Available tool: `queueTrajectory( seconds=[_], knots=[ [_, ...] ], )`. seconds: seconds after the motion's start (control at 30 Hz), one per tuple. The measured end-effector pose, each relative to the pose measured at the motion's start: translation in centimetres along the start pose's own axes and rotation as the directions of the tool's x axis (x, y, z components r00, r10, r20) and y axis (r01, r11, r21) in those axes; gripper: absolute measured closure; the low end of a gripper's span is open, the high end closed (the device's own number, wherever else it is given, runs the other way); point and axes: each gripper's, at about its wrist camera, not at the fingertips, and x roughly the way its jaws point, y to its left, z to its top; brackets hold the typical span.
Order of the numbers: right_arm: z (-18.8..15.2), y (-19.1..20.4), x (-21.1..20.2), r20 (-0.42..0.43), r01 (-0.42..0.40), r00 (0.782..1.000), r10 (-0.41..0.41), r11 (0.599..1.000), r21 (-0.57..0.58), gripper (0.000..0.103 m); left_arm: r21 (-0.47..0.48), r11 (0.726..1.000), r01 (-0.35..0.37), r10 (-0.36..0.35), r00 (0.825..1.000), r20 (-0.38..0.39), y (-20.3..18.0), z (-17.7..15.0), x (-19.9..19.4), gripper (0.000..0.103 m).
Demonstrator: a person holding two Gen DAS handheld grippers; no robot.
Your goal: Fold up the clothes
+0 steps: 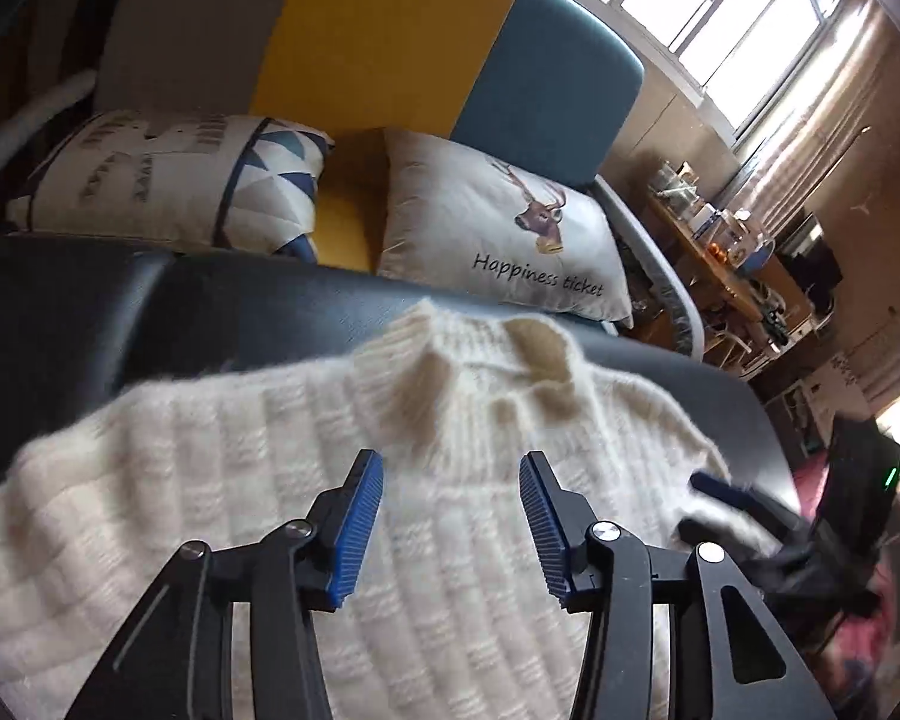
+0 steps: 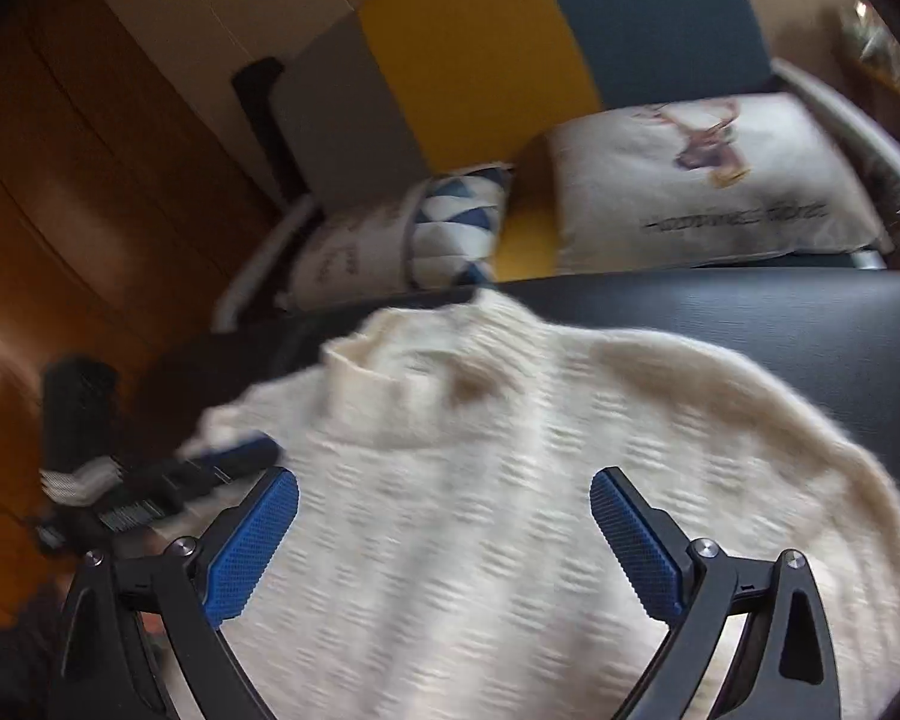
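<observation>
Fuzzy cream ribbed-knit sweater (image 1: 270, 480) lies on the smooth black leathery worktop (image 1: 150, 312), both tongs, left (image 1: 452, 471) and right (image 2: 444, 495), spread, pinching nothing.

sweater (image 1: 306, 480): cream ribbed knit; surface (image 1: 258, 312): blk; cushion (image 1: 498, 234): wht w/ deer

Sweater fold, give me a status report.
Left tongs open, empty. Right tongs open, empty. White sweater lying on black surface, collar away. Nothing in the way.

Fuzzy knit sweater (image 1: 306, 480); glossy black leatherette table (image 1: 150, 312).
</observation>
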Motion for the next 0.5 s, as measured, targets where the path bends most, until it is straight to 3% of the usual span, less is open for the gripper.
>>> queueTrajectory(
  seconds=[0.07, 0.13, 0.3, 0.37, 0.5],
  knots=[
    [2.3, 0.8, 2.2, -0.035, -0.127, 0.991, 0.129, 0.990, 0.066, 0.002, 0.005, 1.000, -0.013, 0.013, 1.000, -0.020, 1.1, -1.3, -0.1, 0.054],
    [4.6, 1.5, 4.5, -0.061, -0.248, 0.964, 0.258, 0.959, 0.136, 0.002, 0.014, 1.000, -0.013, 0.013, 1.000, -0.027, 1.7, -1.9, 0.2, 0.054],
    [6.9, 1.3, 11.3, -0.202, -0.244, 0.932, 0.301, 0.933, 0.266, 0.002, 0.066, 0.998, -0.003, 0.003, 1.000, 0.000, 1.6, -2.5, 0.3, 0.053],
    [6.5, 1.3, 13.7, -0.261, -0.275, 0.893, 0.366, 0.904, 0.326, 0.002, 0.077, 0.997, 0.005, -0.006, 1.000, 0.013, 1.6, -2.8, 0.3, 0.051],
    [6.5, 2.8, 15.8, -0.196, -0.446, 0.817, 0.542, 0.810, 0.382, 0.002, 0.043, 0.997, 0.058, -0.060, 0.998, 0.030, 2.5, -3.0, 0.1, 0.049]
  ],
)
